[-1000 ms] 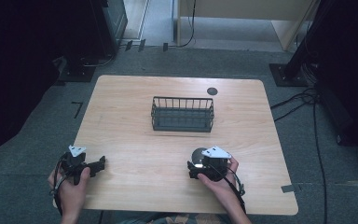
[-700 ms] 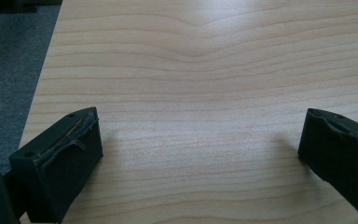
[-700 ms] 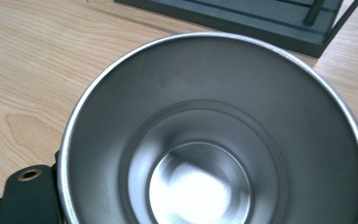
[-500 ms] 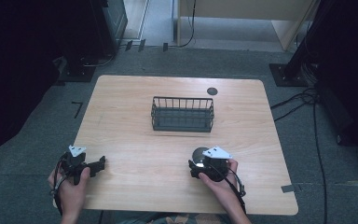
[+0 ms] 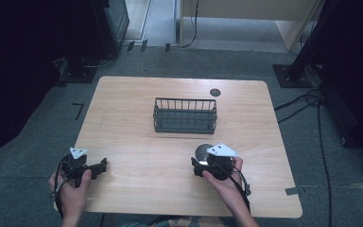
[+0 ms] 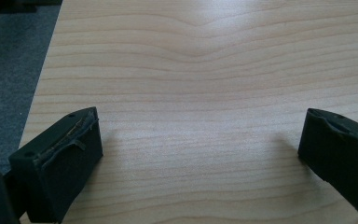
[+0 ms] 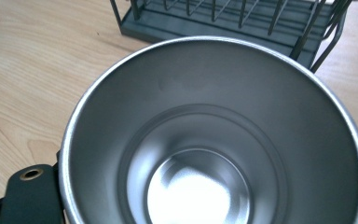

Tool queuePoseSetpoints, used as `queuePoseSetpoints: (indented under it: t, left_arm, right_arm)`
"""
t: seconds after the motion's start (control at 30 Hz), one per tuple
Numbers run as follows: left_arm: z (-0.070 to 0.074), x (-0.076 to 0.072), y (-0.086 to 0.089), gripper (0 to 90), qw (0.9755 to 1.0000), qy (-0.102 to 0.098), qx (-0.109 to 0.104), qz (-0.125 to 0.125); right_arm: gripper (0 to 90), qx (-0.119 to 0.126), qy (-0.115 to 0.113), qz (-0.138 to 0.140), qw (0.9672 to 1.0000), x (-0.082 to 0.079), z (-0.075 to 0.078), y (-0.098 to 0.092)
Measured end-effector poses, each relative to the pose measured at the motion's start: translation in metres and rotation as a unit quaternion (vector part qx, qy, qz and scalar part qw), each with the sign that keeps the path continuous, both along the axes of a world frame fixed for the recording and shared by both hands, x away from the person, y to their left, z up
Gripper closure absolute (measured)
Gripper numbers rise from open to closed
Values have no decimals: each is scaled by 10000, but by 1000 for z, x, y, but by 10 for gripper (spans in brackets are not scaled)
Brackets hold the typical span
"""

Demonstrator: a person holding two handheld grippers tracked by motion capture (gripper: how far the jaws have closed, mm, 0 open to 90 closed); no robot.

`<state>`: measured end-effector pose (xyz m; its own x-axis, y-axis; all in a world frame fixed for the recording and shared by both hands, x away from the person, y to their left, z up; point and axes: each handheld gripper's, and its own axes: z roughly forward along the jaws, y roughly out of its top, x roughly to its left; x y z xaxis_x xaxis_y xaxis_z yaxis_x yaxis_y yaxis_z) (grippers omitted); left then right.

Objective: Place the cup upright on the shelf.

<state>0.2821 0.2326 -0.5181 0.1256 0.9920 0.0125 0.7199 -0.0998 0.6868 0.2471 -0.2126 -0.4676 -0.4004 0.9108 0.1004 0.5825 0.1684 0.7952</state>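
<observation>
Right gripper (image 5: 199, 166) is clamped around my steel cup (image 7: 214, 135), near the wire basket (image 5: 185, 116); left gripper (image 5: 101, 166) rests open. I'd lift level, clearing the basket's rim.

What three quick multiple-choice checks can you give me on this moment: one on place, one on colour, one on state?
1. Where does the wire basket stand on the table?
A. near the middle, beyond the cup
B. at the near left corner
C. hanging off the right edge

2. What colour is the basket?
A. white
B. dark grey to black
C. red

3. How do the left tongs stand?
A. shut on a cup
B. shut on nothing
C. open over bare wood

Answers: 1 A, the high view shows it mid-table, past the steel cup by the right tongs. 2 B, its wires and base look dark in both views. 3 C, the left gripper view shows its jaws wide apart with only wood between.
</observation>
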Motion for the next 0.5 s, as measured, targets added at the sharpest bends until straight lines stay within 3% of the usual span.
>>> queuePoseSetpoints:
  t: [0.5]
  left_arm:
    - [0, 0, 0, 0, 10000, 0, 0, -1]
  right_arm:
    - [173, -90, -241, 113, 9996, 16, 28, 5]
